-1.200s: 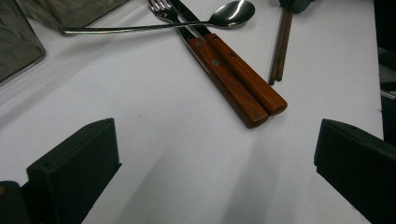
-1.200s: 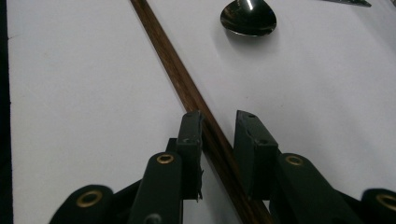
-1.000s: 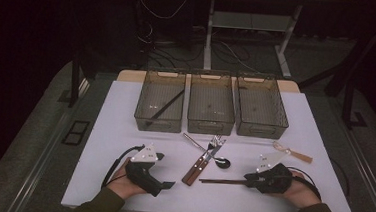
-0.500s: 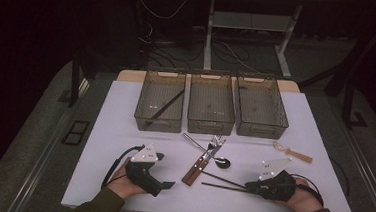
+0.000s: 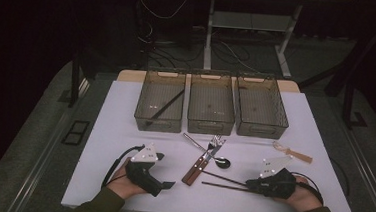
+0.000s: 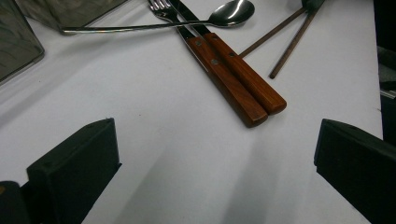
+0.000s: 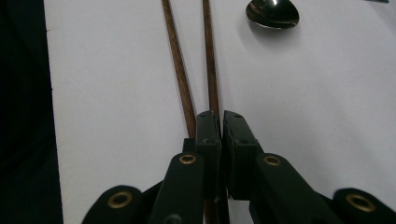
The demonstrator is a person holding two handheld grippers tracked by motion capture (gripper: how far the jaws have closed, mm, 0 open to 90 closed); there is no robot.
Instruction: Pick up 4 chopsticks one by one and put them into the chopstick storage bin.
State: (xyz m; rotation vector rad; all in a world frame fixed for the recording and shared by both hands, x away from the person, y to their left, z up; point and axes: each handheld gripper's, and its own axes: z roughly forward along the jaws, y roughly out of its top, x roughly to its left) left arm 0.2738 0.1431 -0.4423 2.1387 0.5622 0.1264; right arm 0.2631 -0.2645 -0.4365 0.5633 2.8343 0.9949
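Right tongs (image 7: 221, 122) are seen at the near right of the tabletop (image 5: 124, 131), jaws drawn nearly together and clamped on one chopstick (image 7: 210, 56); they have just been closing. The second chopstick (image 7: 180, 70) is left lying just beside the jaw, outside the grip. Both sticks are laid on the tabletop, just right of the wooden-handled knife and fork (image 5: 199, 164), with a spoon (image 5: 219, 162) crossed over those blades. Left tongs (image 5: 165, 185) are held left of the knife and fork, jaws wide apart, nothing between them. Three bins (image 5: 209, 125) are lined up beyond.
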